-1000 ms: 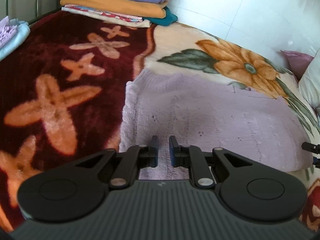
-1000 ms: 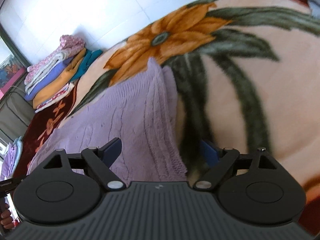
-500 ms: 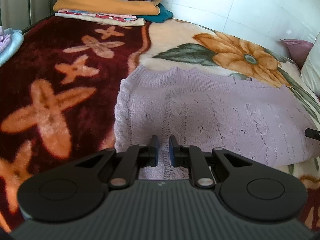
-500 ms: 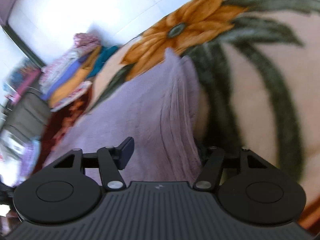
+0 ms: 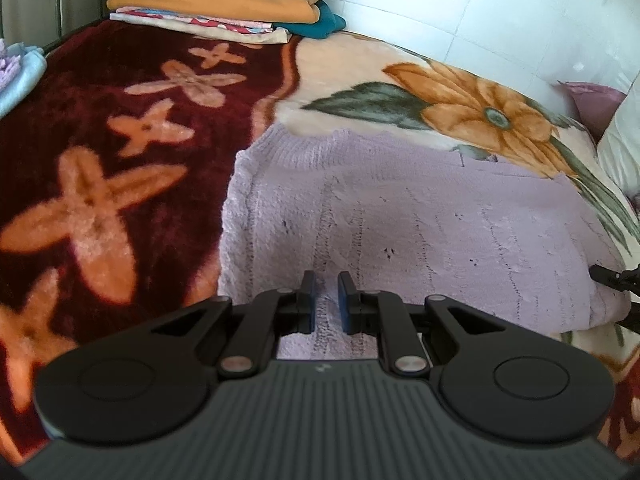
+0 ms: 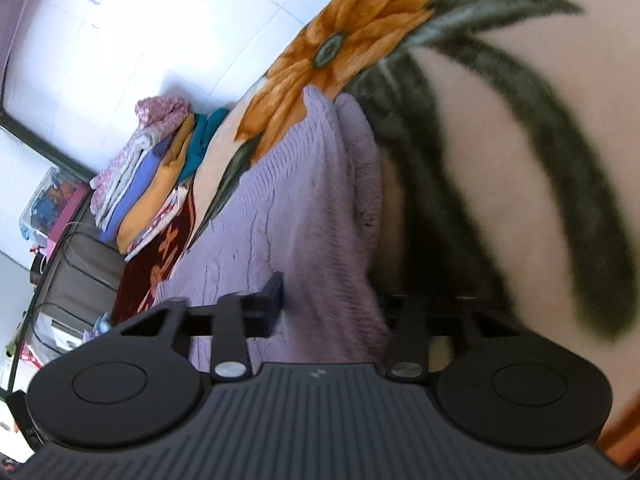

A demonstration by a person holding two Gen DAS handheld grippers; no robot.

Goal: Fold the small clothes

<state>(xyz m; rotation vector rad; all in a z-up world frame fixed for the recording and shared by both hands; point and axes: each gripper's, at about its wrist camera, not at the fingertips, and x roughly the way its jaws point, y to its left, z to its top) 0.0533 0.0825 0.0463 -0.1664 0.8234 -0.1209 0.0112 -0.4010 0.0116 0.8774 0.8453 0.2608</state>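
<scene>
A lilac knitted sweater [image 5: 400, 216] lies folded on a flowered blanket [image 5: 360, 64]. My left gripper [image 5: 326, 300] is at the sweater's near edge, jaws almost closed with a narrow gap and a strip of knit showing between them. My right gripper [image 6: 332, 300] is at the sweater's right end [image 6: 320, 216], rolled to the side. Its jaws are partly closed around the thick folded edge; one finger [image 6: 274, 292] rests on top, the other is hidden under the cloth. The right gripper's tip shows at the right edge of the left wrist view [image 5: 612, 276].
A stack of folded clothes [image 5: 224, 0] sits at the far end of the bed, also in the right wrist view [image 6: 160, 176]. A pale blue cloth [image 5: 20, 76] lies at the far left. A pillow [image 5: 616, 144] is at the right. Tiled floor [image 5: 480, 12] lies beyond.
My right gripper has narrowed its jaws around the sweater's folded edge and rolled sideways. My left gripper kept its narrow gap and the view shifted slightly over the sweater.
</scene>
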